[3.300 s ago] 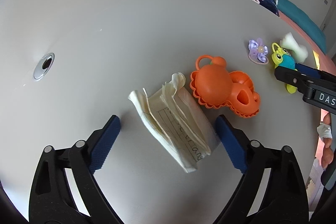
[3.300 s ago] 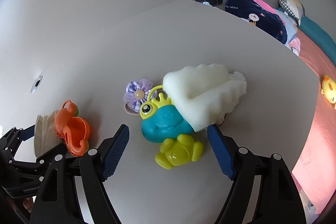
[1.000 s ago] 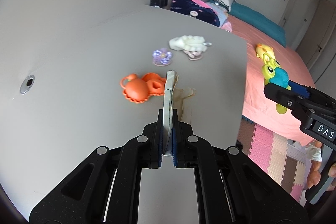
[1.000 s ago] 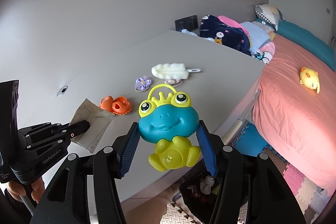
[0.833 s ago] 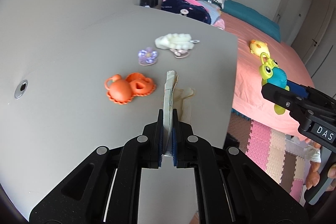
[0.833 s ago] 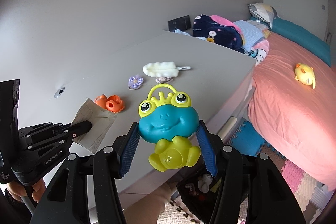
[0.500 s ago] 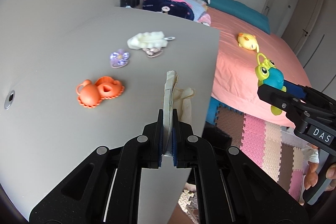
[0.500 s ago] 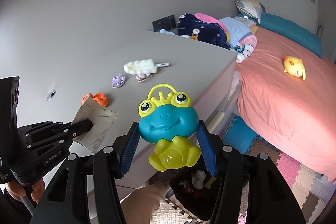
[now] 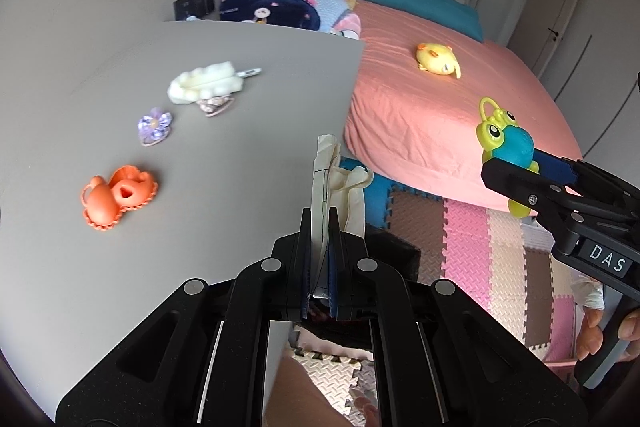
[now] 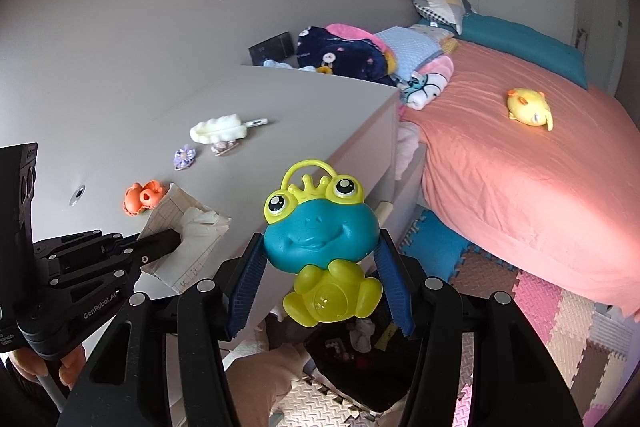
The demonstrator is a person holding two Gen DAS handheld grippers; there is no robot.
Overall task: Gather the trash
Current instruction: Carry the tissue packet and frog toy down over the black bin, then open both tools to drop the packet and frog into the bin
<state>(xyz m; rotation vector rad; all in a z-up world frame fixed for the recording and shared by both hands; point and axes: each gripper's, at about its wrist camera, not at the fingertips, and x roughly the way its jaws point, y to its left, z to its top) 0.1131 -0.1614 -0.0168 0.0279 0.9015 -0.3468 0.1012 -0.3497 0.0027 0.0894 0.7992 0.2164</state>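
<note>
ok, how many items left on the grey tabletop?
4, front to back: orange toy, purple flower clip, small pink clip, white foam piece touching it. Anything behind the left gripper would be hidden.

Each gripper, left gripper (image 9: 320,259) and right gripper (image 10: 320,287), has a black frame with silver round screw heads and blue ribbed finger pads (image 10: 246,283). White lettering reads "DAS" on one housing and "GenRobot.AI" on the other. Bare fingers (image 9: 592,331) grip the handle.
</note>
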